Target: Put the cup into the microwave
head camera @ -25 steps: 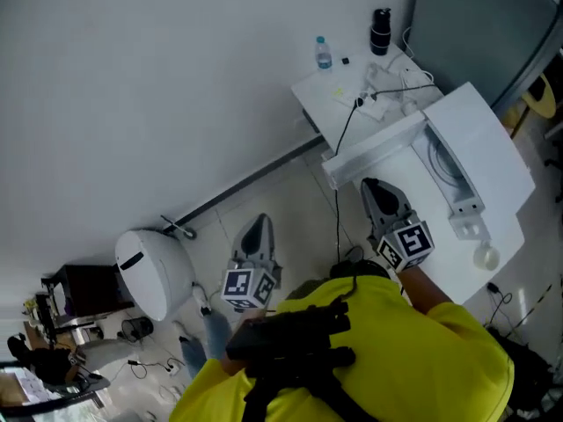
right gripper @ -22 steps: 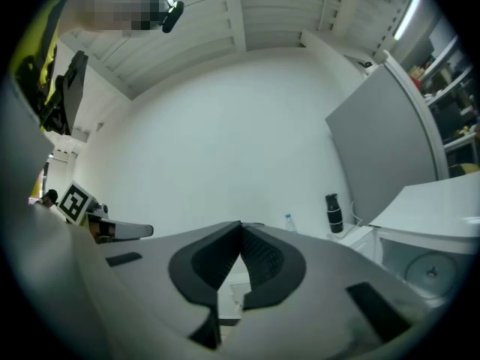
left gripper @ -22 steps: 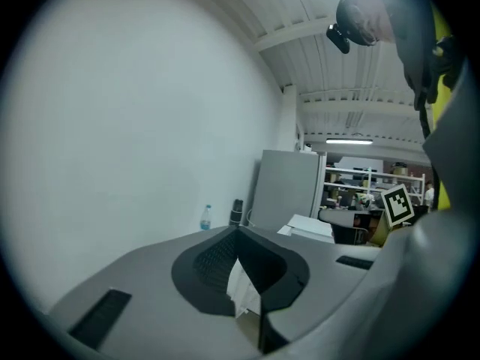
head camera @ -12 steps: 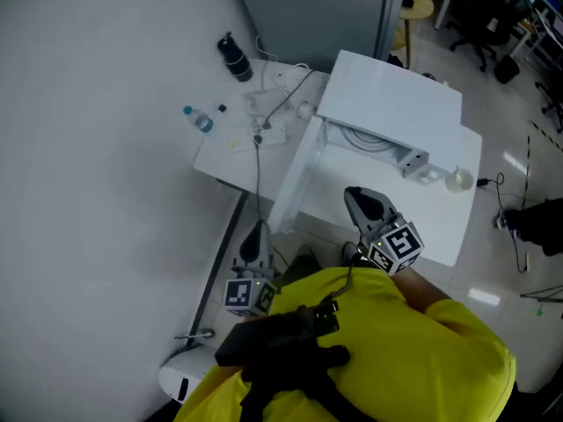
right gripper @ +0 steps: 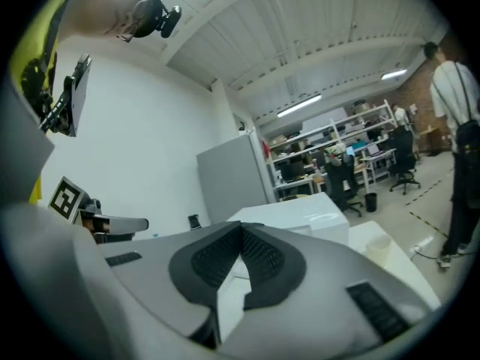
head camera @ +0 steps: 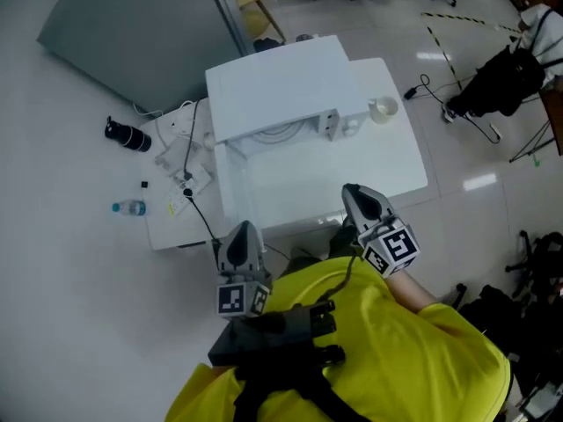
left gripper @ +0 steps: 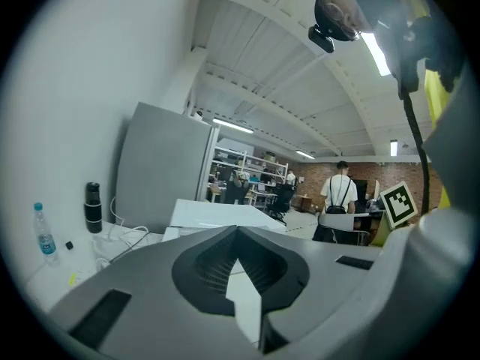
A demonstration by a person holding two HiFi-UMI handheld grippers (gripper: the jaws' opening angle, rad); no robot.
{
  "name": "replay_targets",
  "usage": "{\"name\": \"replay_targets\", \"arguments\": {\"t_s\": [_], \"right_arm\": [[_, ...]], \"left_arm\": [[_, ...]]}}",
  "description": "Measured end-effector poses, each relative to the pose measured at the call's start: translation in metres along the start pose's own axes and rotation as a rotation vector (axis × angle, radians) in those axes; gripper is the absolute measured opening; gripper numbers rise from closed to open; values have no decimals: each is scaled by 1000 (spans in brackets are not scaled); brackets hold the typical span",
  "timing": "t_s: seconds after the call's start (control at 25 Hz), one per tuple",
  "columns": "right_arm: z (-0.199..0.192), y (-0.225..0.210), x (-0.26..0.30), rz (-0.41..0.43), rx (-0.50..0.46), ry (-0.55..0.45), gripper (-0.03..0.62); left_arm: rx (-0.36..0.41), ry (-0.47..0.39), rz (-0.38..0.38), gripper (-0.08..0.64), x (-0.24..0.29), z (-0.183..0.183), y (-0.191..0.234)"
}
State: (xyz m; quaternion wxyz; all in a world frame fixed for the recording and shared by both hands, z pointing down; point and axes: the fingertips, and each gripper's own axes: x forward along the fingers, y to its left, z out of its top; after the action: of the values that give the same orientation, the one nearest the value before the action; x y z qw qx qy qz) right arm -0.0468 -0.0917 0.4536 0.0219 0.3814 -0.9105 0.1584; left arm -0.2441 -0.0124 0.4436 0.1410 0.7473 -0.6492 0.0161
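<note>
A small white cup stands on the white table, just right of the white microwave. The microwave's front faces me and its door looks open, with a round ring showing inside. My left gripper is shut and empty at the table's near edge, left of centre. Close to the same edge, further right, my right gripper is also shut and empty, well short of the cup. In the right gripper view the cup sits past the closed jaws, right of the microwave. The left gripper view shows closed jaws before the microwave.
A black flask, a water bottle and a power strip with cables lie on the table's left part. A grey partition stands behind. A black bag lies on the floor at right. A person stands far off.
The view has swung round so the table and microwave now lie straight ahead instead of upper right. Both grippers turned with it toward the table and stayed shut.
</note>
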Motion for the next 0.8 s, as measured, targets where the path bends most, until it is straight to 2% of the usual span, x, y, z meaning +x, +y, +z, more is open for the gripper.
{"name": "replay_targets", "arguments": {"t_s": [0.12, 0.24, 0.32, 0.4, 0.44, 0.52, 0.6, 0.68, 0.76, 0.8], "right_arm": [[4, -46, -34, -102, 27, -44, 6], [8, -83, -59, -149, 52, -69, 6], [17, -104, -73, -156, 51, -85, 6], [28, -128, -86, -167, 49, -108, 6], [32, -141, -92, -174, 50, -121, 6], [37, -165, -102, -181, 54, -141, 25], [32, -189, -112, -199, 64, -138, 112], [20, -213, -121, -227, 95, -121, 203], [4, -234, -133, -252, 134, -91, 347], [-4, -243, -140, -263, 152, -70, 357]], "left_arm": [[50, 17, -92, 3, 24, -1, -41], [88, 28, -177, 3, 52, -5, -84], [64, 52, -225, 47, 75, -8, -119], [26, 65, -295, 61, 101, -11, -159], [21, 71, -336, 96, 116, -16, -179], [30, 100, -399, 247, 154, -35, -214], [37, 168, -442, 382, 200, -71, -240], [52, 226, -464, 400, 245, -114, -258], [86, 251, -459, 400, 291, -153, -271], [100, 258, -448, 411, 313, -171, -274]]}}
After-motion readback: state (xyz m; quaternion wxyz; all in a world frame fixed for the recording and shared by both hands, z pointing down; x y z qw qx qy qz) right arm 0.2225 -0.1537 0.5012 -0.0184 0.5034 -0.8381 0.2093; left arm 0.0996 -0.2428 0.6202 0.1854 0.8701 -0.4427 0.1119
